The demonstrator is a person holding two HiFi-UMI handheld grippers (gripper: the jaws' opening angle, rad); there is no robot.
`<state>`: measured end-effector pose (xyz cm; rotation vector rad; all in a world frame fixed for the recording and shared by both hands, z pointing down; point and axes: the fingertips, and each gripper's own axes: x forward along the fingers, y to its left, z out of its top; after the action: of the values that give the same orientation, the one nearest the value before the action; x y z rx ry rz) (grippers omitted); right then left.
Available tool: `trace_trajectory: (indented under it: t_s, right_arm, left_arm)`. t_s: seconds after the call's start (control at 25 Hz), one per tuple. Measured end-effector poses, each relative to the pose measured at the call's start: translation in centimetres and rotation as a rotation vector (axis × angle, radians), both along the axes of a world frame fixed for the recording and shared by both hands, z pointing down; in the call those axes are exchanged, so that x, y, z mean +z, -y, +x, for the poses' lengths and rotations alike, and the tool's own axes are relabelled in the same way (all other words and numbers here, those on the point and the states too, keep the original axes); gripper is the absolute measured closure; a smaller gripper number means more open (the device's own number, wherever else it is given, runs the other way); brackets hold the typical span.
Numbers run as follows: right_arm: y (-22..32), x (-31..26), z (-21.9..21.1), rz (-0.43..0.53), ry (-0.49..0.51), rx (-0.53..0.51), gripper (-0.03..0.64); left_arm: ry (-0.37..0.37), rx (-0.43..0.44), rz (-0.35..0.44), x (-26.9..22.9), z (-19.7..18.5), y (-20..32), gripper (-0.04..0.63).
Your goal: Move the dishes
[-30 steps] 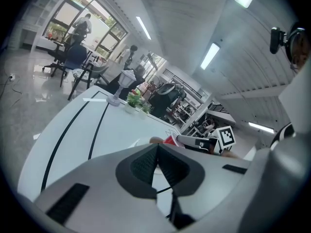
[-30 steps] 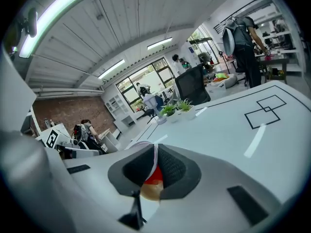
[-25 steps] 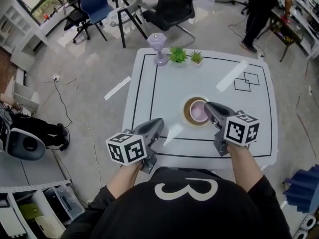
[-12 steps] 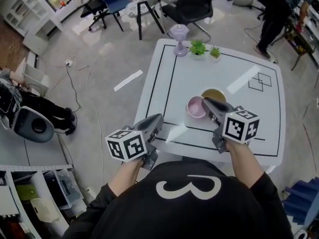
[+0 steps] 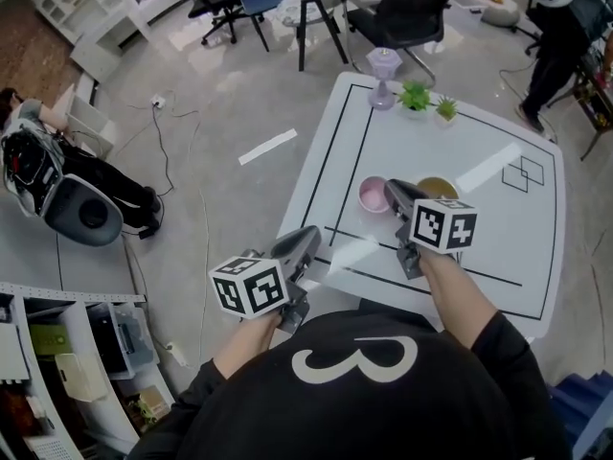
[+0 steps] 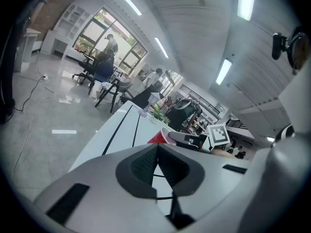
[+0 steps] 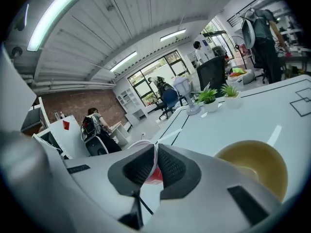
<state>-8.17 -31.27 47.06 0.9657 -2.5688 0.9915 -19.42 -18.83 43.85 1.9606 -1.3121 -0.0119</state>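
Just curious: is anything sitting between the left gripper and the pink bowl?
Nothing. The head view shows only bare table, crossed by a black line, between the left gripper and the pink bowl.

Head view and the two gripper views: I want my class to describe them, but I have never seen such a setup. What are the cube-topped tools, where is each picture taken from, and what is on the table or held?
There is no robot here. A person holds a tool in each hand, and each tool ends in two fingers that pinch. The patterned cubes are part of the tools. The head view comes from a camera on the person's head, looking down. The other two come from cameras riding on each tool, looking along its fingers. On the white table stand a pink bowl, a yellow bowl beside it, and at the far edge a purple vase and two small potted plants. The right gripper has its fingers shut on the pink bowl's rim. The left gripper is shut on nothing, near the table's left edge.
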Motion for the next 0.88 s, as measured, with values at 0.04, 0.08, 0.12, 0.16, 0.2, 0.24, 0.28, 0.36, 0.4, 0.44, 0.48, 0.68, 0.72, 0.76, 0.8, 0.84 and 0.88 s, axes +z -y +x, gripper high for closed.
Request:
trace_trajectory:
  t_s: [0.04, 0.08, 0.12, 0.16, 0.2, 0.24, 0.28, 0.36, 0.4, 0.44, 0.48, 0.68, 0.72, 0.76, 0.8, 0.84, 0.88]
  right_arm:
    - [0.1, 0.4, -0.3, -0.011, -0.007, 0.001, 0.58]
    - [0.2, 0.9, -0.6, -0.021, -0.016, -0.001, 0.58]
    - [0.2, 1.1, -0.9, -0.024, -0.026, -0.005, 0.58]
    - [0.3, 1.2, -1.3, -0.022, -0.039, -0.01, 0.58]
    - [0.3, 1.4, -1.5, -0.017, -0.054, -0.013, 0.58]
    - [0.4, 1.5, -1.7, -0.015, -0.071, -0.015, 0.58]
    - [0.5, 1.8, -1.8, -0.016, -0.086, -0.018, 0.58]
    - [0.5, 2.3, -1.9, -0.023, -0.113, -0.023, 0.578]
    - [0.5, 2.5, -1.9, -0.028, -0.122, -0.024, 0.578]
    - [0.4, 2.7, -1.9, -0.033, -0.126, -0.023, 0.577]
    - [0.4, 2.8, -1.9, -0.039, -0.124, -0.022, 0.573]
    - [0.5, 2.8, -1.8, -0.026, -0.138, -0.021, 0.53]
    - [0.5, 2.6, -1.7, -0.019, -0.135, -0.02, 0.509]
    - [0.5, 2.3, -1.6, -0.011, -0.13, -0.02, 0.488]
    - [0.6, 2.0, -1.4, -0.001, -0.124, -0.023, 0.471]
    - [0.6, 1.7, -1.3, 0.011, -0.12, -0.029, 0.462]
    - [0.5, 1.4, -1.1, 0.024, -0.118, -0.037, 0.452]
  left_arm:
    - [0.003, -0.005, -0.002, 0.0, -0.1, -0.1, 0.592]
    - [0.003, -0.012, -0.003, 0.0, -0.3, -0.2, 0.592]
    - [0.001, -0.021, -0.003, -0.1, -0.6, -0.3, 0.592]
    - [-0.001, -0.03, -0.003, -0.1, -0.8, -0.3, 0.592]
    - [-0.002, -0.039, -0.003, -0.1, -1.1, -0.3, 0.592]
    - [-0.001, -0.047, -0.003, -0.2, -1.3, -0.3, 0.592]
    - [-0.001, -0.052, -0.003, -0.2, -1.5, -0.3, 0.592]
    - [0.003, -0.055, -0.004, -0.1, -1.6, -0.4, 0.592]
    - [0.008, -0.052, -0.005, -0.1, -1.5, -0.4, 0.592]
    - [0.014, -0.048, -0.006, -0.1, -1.4, -0.5, 0.592]
    - [0.019, -0.044, -0.006, 0.0, -1.4, -0.5, 0.592]
    - [0.02, -0.043, -0.005, 0.0, -1.2, -0.3, 0.592]
    - [0.021, -0.041, -0.002, -0.1, -1.1, -0.2, 0.592]
    - [0.021, -0.038, 0.0, -0.1, -1.1, -0.1, 0.592]
    - [0.02, -0.035, 0.002, -0.2, -1.1, 0.0, 0.592]
    - [0.019, -0.032, 0.004, -0.2, -1.0, 0.1, 0.592]
    - [0.018, -0.03, 0.006, -0.2, -1.0, 0.2, 0.592]
